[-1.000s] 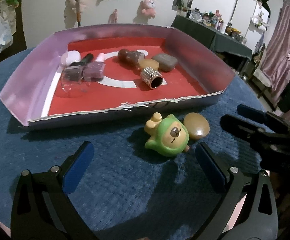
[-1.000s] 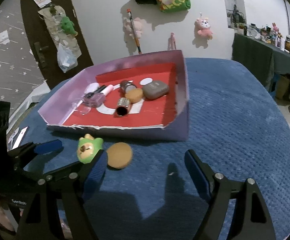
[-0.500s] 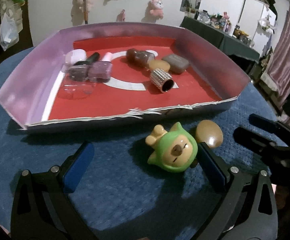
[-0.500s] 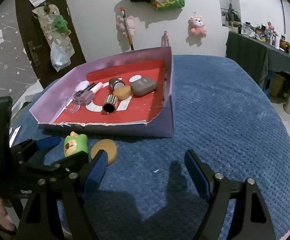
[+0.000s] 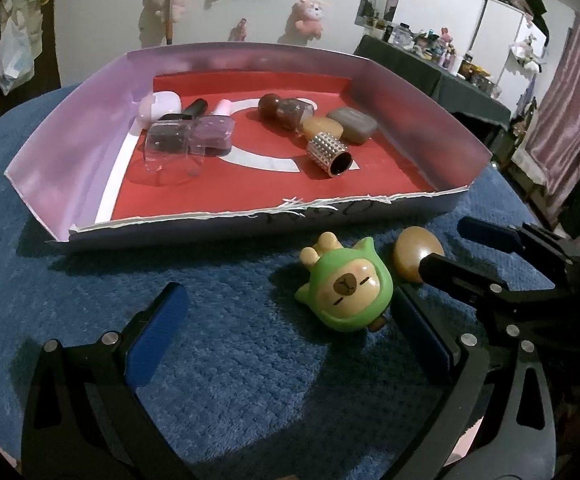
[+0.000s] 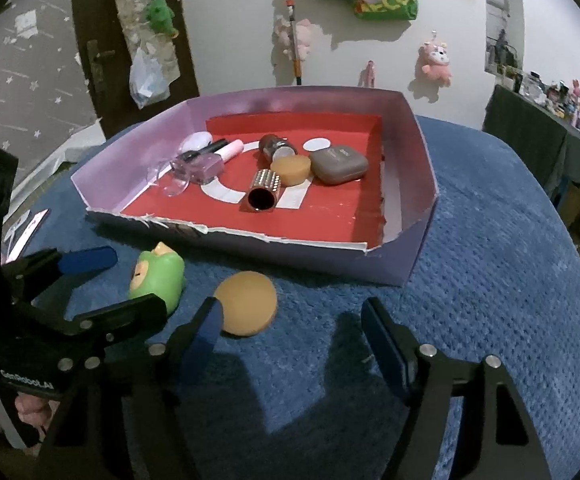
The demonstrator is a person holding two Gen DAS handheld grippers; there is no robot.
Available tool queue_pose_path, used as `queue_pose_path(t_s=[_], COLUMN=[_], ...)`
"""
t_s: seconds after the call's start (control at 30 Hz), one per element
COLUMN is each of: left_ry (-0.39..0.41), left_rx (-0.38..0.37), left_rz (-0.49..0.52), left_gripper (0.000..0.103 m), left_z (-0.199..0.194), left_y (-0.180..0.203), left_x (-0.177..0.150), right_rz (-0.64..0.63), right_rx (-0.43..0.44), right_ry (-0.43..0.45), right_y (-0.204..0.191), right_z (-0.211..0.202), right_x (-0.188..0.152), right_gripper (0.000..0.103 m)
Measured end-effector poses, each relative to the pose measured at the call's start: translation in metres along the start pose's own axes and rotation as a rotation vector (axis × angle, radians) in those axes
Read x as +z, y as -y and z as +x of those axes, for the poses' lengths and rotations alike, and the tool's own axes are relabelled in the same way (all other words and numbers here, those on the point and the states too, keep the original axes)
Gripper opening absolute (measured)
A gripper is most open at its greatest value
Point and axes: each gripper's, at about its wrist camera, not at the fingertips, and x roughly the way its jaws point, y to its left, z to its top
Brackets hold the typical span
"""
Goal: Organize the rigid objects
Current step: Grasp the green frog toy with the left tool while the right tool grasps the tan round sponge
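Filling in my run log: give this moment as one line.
left tool: open, by green toy | right tool: closing, nothing gripped, by tan disc | both outside box

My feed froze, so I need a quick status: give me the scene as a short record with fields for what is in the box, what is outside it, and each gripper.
in box: nail polish bottles, studded tube, grey case
outside on blue cloth: green figurine, tan disc
left gripper: open, figurine by its right pad
right gripper: jaws closing, nothing between them, disc by its left pad
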Motion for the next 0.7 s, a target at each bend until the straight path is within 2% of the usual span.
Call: queue_pose_path(t_s=[0.17,0.27,0.4,0.53,0.7], left_ry=[0.011,0.008,0.0,-0.006,0.005], left_rx=[-0.008,-0.008,-0.01,-0.022,-0.045], left_rz=[0.022,0.03,0.042,0.063,0.068], left_gripper=[0.103,0.103,0.103,0.103,0.102], left_z=[-0.006,-0.007,-0.002,0.004,0.007], left_y=[-0.001,-0.001,0.006,0.016,0.021], left_x=[0.001,0.001,0.003,0.005,0.009], right_rz=[-0.091,-0.159,-0.099,-0.066,-0.077], right_rx=[0.052,0.015,-0.036,-0.017,0.06], right_ry=[-0.025,-0.025,-0.022,-0.026,-0.036], right_y=[-0.009,-0.02,-0.009,0.004,0.004], right_z=[0.009,0.014,0.014,0.01,0.011], right_x=[0.004,0.002,0.006,0.006,0.004], right_gripper=[0.075,0.074,0.069,0.068,0.047])
